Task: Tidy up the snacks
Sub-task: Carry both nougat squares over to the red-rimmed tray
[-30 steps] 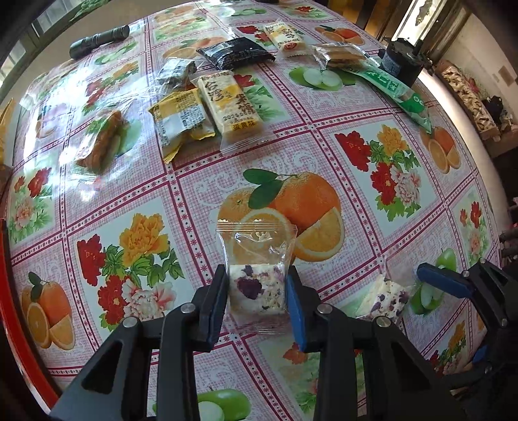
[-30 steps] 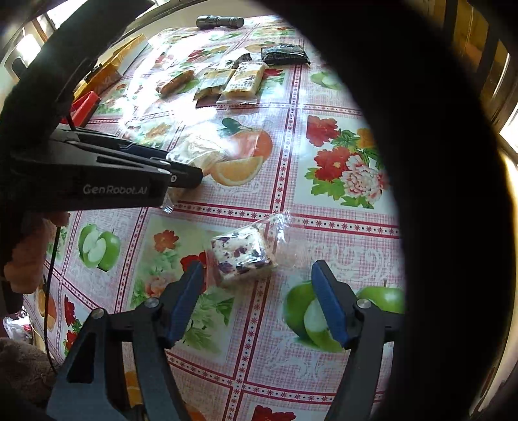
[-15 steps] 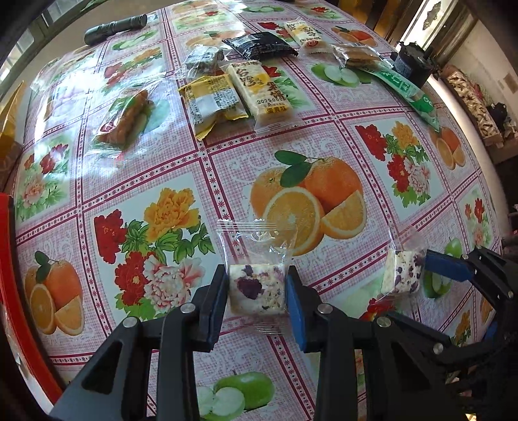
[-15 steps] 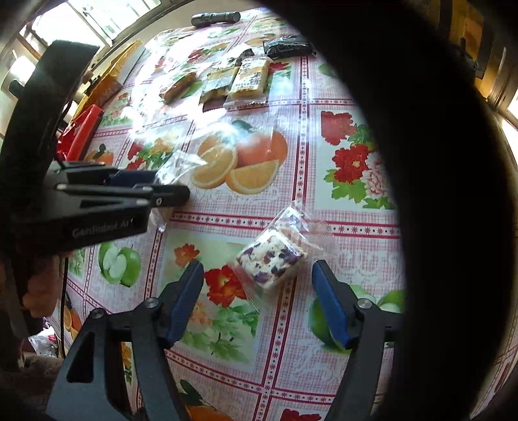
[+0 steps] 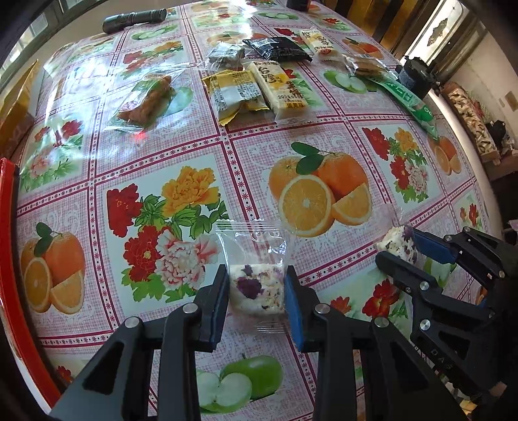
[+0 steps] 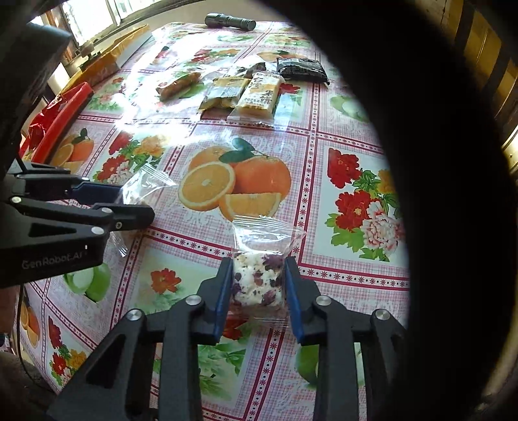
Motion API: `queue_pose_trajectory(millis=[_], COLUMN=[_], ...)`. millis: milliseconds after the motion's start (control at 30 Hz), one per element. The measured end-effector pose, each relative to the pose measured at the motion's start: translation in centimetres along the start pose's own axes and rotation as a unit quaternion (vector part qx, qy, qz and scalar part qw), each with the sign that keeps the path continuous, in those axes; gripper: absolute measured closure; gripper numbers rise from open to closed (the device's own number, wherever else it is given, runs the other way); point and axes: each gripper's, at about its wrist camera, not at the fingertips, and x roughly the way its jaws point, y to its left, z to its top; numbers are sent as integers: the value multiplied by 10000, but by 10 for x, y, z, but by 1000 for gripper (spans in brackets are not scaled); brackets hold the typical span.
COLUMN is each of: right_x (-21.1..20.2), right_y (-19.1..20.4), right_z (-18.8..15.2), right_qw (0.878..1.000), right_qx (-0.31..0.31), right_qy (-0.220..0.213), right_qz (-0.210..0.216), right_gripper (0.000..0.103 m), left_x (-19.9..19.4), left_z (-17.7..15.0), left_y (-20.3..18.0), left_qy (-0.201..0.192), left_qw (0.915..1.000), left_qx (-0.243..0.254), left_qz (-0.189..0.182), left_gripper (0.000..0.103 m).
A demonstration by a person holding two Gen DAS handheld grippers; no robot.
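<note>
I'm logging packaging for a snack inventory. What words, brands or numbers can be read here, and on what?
"GenRobot.AI": side of the left gripper, seen from the right wrist.
"DAS": body of the right gripper, partly hidden.
"台湾", "米饼": yellow rice cracker pack; its date digits are blurred.
Other wrappers: too small to read.

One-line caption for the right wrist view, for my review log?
Right gripper shut on a clear-wrapped nougat above the fruit-print tablecloth; left gripper alongside holds a similar packet.

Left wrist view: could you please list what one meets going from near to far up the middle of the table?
Left gripper shut on the nougat packet → printed orange → yellow snack packet → black packet → flashlight.
</note>
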Motion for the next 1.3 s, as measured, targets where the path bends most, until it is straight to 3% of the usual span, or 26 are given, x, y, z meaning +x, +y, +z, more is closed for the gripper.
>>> queue_pose_trajectory(millis=[200,633,1300], right_x=[-11,-20,-33], right_y=[-1,15,83], right_z=[-6,-22,-14], right_qw=[9998,9991,9966], right_qx=[42,110,-262], right_qy=[-139,-101,-88], right_qz=[117,394,775], right_gripper=[71,71,71], left_x=[-7,-46,-87], left_z=[-19,-85,-115], left_y=[6,2,39], left_qy=[68,-152,-345], left_qw=[9993,9997,9986], left_qx=[-153,2,-286], left_qz=[-323,-189,-276], left_gripper=[71,71,71])
